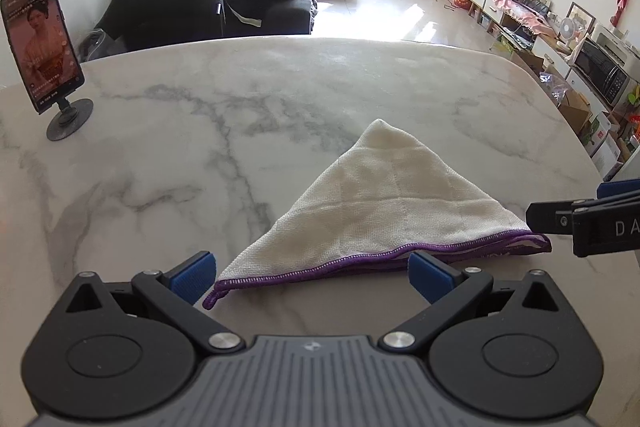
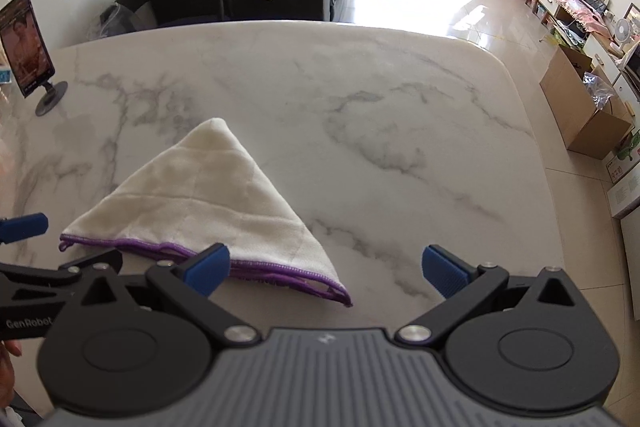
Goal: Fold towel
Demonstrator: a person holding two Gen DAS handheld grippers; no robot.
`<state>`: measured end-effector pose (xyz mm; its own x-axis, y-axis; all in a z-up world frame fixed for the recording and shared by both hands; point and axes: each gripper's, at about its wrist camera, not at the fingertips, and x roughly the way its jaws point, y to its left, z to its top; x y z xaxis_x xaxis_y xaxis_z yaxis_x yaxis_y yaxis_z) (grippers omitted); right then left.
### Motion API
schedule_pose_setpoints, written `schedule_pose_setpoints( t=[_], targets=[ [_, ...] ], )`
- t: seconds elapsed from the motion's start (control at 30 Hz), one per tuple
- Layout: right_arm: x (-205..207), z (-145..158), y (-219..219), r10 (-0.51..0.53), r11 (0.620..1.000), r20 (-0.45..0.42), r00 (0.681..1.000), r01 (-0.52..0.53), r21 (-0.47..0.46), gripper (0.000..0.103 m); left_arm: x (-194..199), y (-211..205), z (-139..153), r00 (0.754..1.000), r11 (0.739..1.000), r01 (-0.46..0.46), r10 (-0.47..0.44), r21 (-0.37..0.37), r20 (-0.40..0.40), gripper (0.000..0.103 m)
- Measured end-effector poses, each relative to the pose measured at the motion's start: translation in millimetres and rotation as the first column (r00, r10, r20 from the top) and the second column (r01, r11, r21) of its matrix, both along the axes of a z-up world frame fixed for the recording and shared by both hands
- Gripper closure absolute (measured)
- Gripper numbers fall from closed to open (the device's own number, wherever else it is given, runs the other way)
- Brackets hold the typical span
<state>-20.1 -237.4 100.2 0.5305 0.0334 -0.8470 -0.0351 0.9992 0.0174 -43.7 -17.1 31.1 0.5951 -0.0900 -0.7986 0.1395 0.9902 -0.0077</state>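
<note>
Your left gripper (image 1: pixel 312 275) and right gripper (image 2: pixel 326 269) gape wide, empty, above the triangle-folded towel (image 1: pixel 384 203), apparently untouched, on the marble table (image 1: pixel 240 99).

- The towel (image 1: pixel 384 211), cream with purple trim, lies in a triangle on the marble table (image 1: pixel 200 131).
- The left gripper (image 1: pixel 312 277) spreads wide just before its hem.
- The right gripper's fingers (image 1: pixel 576 219) enter at 3 o'clock.
- A phone on a stand (image 1: pixel 42 43) sits at 10 o'clock.

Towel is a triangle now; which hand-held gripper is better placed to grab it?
Probably left: the towel has its purple edge between the open left hand-held gripper pads. The right hand-held gripper sits mostly beside its corner.
</note>
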Motion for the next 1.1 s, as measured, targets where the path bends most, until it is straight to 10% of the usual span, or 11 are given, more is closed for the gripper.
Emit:
schedule_pose_setpoints(
  t=[1.1],
  targets=[
    [-31,-20,-2,0.080,0.997,-0.010,0.997,-0.080,0.005,0.000,-12,-34,-23,0.982,0.986,-0.164,0.165,0.020,-0.093,0.001]
  ],
)
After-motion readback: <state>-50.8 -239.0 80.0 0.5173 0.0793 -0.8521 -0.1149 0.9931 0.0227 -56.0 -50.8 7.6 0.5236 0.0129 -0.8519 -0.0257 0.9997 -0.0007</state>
